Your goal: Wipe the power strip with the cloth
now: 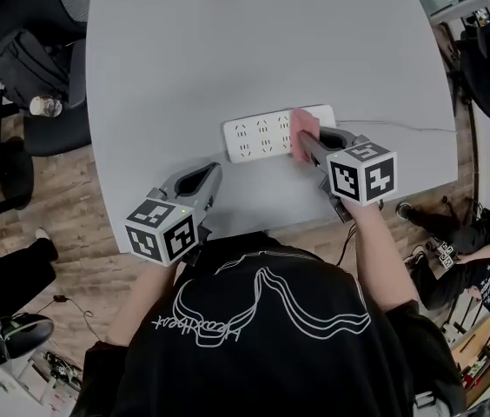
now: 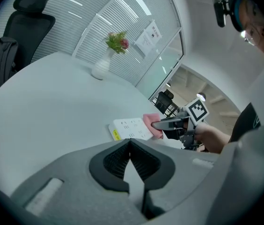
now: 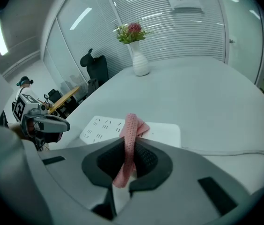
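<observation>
A white power strip (image 1: pixel 267 135) lies flat on the grey table, its cord (image 1: pixel 401 127) trailing to the right. My right gripper (image 1: pixel 307 146) is shut on a pink cloth (image 1: pixel 304 126), which rests on the strip's right part. In the right gripper view the cloth (image 3: pixel 129 139) stands pinched between the jaws, just before the power strip (image 3: pixel 162 131). My left gripper (image 1: pixel 208 178) hovers shut and empty over the table's near edge, left of the strip and apart from it. From the left gripper view the power strip (image 2: pixel 129 128) and cloth (image 2: pixel 151 123) show ahead.
A white vase (image 3: pixel 140 64) with flowers stands at the table's far side. A black office chair (image 1: pixel 32 85) with a bag sits to the table's left. Clutter and a seated person's legs (image 1: pixel 462 268) are on the floor at right.
</observation>
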`<state>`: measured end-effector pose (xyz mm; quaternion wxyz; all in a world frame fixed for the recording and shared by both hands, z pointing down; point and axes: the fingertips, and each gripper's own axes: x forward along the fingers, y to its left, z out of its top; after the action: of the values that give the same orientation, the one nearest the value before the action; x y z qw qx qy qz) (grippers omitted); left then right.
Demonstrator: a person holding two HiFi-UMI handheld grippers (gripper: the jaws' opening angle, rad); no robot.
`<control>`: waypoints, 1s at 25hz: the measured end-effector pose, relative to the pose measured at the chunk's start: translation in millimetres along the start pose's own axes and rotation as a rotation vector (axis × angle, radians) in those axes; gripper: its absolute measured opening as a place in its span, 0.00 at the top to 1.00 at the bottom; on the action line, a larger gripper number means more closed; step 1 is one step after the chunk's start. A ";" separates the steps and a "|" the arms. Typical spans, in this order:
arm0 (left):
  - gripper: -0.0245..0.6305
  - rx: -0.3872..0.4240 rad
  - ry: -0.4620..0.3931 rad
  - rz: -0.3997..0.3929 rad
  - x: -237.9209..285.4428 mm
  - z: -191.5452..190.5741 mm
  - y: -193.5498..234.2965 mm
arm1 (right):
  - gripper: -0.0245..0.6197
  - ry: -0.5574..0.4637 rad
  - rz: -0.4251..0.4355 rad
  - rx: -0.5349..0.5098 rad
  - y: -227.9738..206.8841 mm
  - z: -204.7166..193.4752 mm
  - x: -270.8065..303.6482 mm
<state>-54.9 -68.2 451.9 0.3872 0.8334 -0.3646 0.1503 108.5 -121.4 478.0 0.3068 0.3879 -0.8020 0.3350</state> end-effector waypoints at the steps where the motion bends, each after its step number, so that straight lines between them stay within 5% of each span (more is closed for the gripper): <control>1: 0.94 0.001 0.001 -0.001 0.8 -0.4 -1.7 | 0.90 -0.001 -0.007 0.003 -4.7 -0.8 -2.4; 15: 0.94 0.017 -0.014 0.009 -8.2 -0.9 -19.0 | 0.90 -0.042 -0.099 0.053 -54.0 -13.6 -34.2; 25: 0.94 0.047 -0.107 0.009 -29.0 21.1 -63.3 | 0.91 -0.100 -0.193 -0.131 -57.0 -14.9 -50.7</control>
<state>-29.7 -42.4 388.7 0.3467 0.8475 -0.3849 0.1157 185.1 -115.9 465.7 0.3217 0.4585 -0.7955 0.2311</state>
